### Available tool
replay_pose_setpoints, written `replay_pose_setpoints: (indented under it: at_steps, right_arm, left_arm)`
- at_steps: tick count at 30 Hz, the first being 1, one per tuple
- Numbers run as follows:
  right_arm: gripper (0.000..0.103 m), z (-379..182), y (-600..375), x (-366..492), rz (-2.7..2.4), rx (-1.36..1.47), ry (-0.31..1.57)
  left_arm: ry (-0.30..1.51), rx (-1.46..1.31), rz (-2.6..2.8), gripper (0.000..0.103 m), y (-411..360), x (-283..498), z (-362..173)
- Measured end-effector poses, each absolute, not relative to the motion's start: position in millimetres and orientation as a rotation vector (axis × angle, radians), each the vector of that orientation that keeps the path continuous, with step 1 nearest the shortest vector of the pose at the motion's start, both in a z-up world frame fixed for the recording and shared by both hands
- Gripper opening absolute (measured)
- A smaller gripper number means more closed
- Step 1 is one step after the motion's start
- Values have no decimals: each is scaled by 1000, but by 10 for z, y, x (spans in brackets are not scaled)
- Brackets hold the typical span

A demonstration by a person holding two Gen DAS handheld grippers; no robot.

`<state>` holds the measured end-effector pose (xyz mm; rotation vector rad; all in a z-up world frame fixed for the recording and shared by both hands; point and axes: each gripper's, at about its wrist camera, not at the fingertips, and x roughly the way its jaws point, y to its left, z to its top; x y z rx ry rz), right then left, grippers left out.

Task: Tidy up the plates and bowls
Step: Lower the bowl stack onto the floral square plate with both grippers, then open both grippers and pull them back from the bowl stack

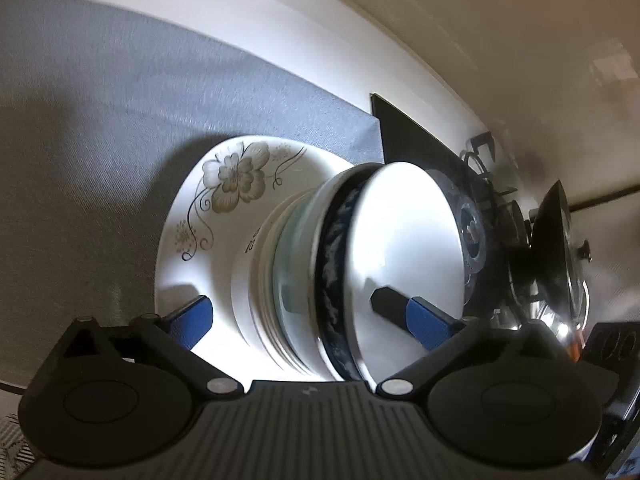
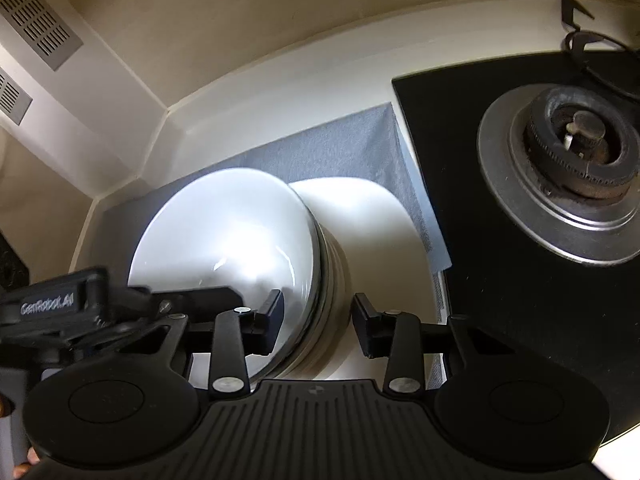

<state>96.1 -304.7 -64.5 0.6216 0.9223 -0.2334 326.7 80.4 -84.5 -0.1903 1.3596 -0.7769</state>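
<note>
On the grey mat (image 2: pixel 340 148) beside the stove burner (image 2: pixel 576 156), the stack of bowls (image 1: pixel 320 272) is sitting on a floral plate (image 1: pixel 208 216), glazed, slippery and breakable, with both the left claw (image 1: pixel 292 306) and right claw (image 2: pixel 316 312) gaping open astride its rims, the likeliest holds.

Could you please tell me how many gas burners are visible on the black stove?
1: a round metal gas burner sits bare on the black glass stove, right of the stacked white bowls. Another may be hidden under the pot stand.
</note>
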Motion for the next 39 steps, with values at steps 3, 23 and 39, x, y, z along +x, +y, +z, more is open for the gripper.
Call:
replay_pose_setpoints:
  at_steps: [3,23,39]
  right_arm:
    - [53,-559,-3005,928,-252,573,892]
    - [85,-127,-2427,253,-398,376,771]
    - [90,-42,-2084,-355,-420,323,702]
  left_arm:
    - [1318,-148,-764,103,784,3197,-744]
    - [904,302,-655,103,1209,2340,-109]
    - [885,351,-515,103,1336,1835,-137]
